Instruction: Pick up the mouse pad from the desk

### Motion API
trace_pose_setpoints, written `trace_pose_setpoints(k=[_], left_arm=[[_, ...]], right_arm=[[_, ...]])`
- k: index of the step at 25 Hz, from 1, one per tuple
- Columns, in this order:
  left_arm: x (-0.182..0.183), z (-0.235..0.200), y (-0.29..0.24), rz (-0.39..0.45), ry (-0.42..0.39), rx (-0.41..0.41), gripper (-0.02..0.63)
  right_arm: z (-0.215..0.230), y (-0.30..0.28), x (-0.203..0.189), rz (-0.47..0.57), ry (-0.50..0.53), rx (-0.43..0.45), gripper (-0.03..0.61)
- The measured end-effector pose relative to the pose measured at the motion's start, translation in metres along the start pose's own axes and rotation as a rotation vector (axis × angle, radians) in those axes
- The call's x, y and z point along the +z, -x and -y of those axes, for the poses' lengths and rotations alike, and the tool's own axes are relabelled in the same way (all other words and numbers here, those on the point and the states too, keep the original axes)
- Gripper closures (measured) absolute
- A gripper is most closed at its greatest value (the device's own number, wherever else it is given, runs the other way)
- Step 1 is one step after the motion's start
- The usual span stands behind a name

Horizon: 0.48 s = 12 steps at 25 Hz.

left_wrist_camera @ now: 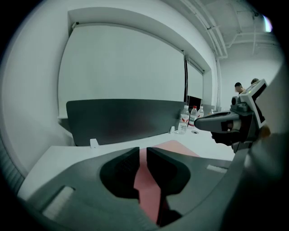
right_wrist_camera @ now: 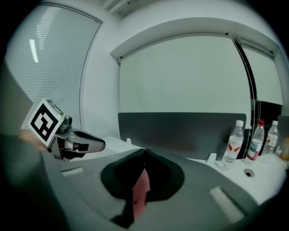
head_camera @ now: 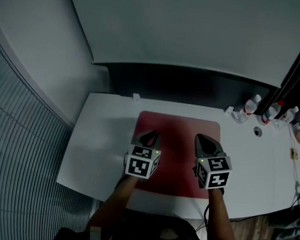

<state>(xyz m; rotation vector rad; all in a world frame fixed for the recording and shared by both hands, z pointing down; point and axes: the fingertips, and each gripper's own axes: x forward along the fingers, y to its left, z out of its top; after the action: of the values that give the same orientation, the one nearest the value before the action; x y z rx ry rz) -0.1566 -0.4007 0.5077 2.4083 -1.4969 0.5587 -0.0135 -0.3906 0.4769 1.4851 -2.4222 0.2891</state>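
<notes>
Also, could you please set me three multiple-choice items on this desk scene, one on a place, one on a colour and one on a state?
1. Where on the desk do the water bottles stand?
A. near left corner
B. back edge, right of the mouse pad
C. middle of the near edge

2. What colour is the mouse pad?
A. red
B. blue
C. green

3. How do the right hand-held gripper jaws stand?
A. wide apart
B. clamped on a bottle
C. together, empty

Answers:
1. B, the bottles cluster at the back right in the head view.
2. A, the pad reads red in every view.
3. C, its own view shows the tips meeting with nothing between.
</notes>
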Motion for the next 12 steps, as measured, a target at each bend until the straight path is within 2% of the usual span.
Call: trace_pose_setpoints(k=[12], left_arm=[[-0.041,-0.039,-0.014,-0.078,0.048,0.014,0.492]], right_arm=[[0.029,-0.008,-0.031,-0.05,-0.039,-0.045,0.571]])
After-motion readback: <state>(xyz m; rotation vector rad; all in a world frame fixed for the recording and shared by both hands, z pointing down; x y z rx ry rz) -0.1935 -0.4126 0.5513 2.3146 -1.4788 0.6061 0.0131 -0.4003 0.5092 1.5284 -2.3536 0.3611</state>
